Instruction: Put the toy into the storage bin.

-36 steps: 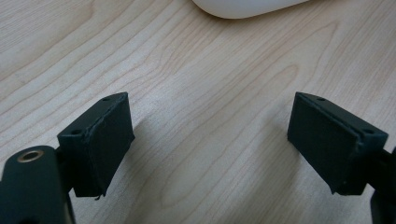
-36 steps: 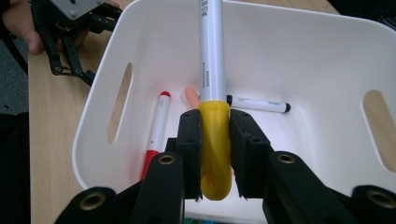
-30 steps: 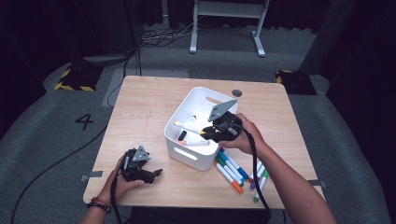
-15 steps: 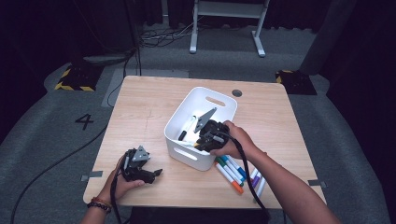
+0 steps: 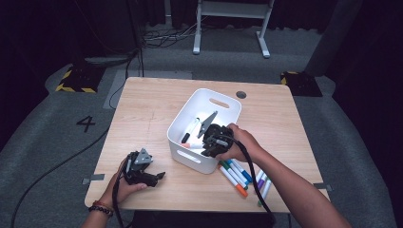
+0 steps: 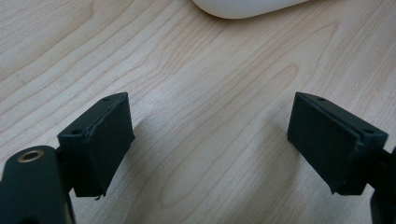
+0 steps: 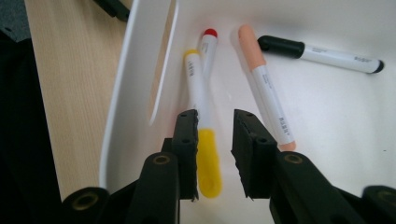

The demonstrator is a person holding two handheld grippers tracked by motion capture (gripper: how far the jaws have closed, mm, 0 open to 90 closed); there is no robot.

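A: Where is the right gripper (image 7: 214, 140) now?

B: Down inside the white bin (image 5: 223, 100). Its jaws have just been opening a little, and the yellow marker (image 7: 201, 140) lies between them on the bin floor. The left jaw is right against the barrel, the right one stands off it, so I judge it let go rather than pinched.

A: How does the marker lie?

B: Its long axis runs straight ahead from the jaws, the yellow cap nearest them, the white barrel pointing away toward the red-capped marker (image 7: 208, 44). A peach marker (image 7: 264, 77) lies just right of the jaws, a black-capped one (image 7: 322, 53) farther ahead.

A: And the left gripper (image 5: 142, 173)?

B: Resting near the table (image 5: 152, 102) edge, jaws spread wide over bare wood, well apart from the bin. The loose markers (image 5: 240, 173) beside the bin are much nearer the right hand (image 5: 240, 142), so I'd expect it to fetch the next one.
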